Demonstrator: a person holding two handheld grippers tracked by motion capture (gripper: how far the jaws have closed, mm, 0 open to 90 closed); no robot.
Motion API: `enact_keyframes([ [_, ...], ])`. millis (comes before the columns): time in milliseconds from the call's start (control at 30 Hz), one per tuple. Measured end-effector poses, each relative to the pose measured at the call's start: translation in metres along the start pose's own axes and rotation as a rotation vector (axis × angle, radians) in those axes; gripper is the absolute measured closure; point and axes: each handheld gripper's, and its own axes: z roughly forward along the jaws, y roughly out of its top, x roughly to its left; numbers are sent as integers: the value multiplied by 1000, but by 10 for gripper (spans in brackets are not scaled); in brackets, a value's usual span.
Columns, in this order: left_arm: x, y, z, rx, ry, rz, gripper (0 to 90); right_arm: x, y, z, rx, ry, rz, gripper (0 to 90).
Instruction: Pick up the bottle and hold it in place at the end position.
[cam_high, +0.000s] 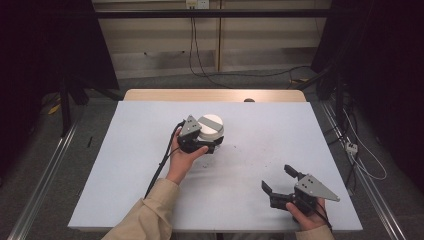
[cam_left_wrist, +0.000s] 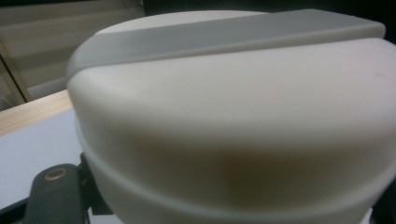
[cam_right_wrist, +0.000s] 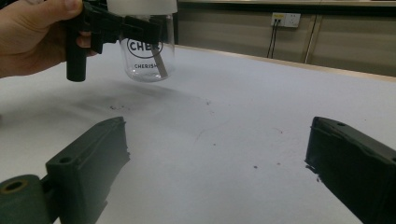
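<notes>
**Left hand-held gripper clamped at the jar's lid, right one idle**

Left hand-held gripper (cam_high: 207, 145), clamped on the jar (cam_right_wrist: 148, 58) just under its lid (cam_high: 210, 126), near the middle of the counter (cam_high: 125, 165). In the right gripper view: jaws pinching the neck from both sides, the glass body hanging below them, with what looks like a gap over its shadow, though contact with the counter hard to rule out. Right hand-held gripper (cam_high: 280, 180) well apart, down at the near right corner, jaws spread wide on nothing.

Judged risks: smooth glass against hard black jaws, so little friction; a slackened squeeze or a quick tilt likely to let the jar slide through and drop. Grip placed at the seam of lid and body, so a twist possibly loosening the lid rather than moving the whole. No second support under the base while the other gripper waits far off. Glass brittle on a hard counter.

Materials and shapes: jar round, clear, thin-walled, printed with a dark ringed logo and small lettering. Lid matte off-white, plastic-looking, domed at the edge, crossed by a flat grey band (cam_left_wrist: 224, 35). Counter pale blue-grey, smooth, flecked with dark specks (cam_right_wrist: 212, 140) and scuffs; a wooden edge (cam_high: 215, 95) along the far side.
</notes>
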Motion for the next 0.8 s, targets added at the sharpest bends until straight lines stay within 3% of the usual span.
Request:
enact_keyframes([
  [500, 1, -6, 12, 26, 2, 24, 184, 0, 0, 1, 4, 6, -2, 51],
  [800, 2, -10, 16, 24, 8, 14, 184, 0, -1, 1, 4, 6, -4, 51],
])
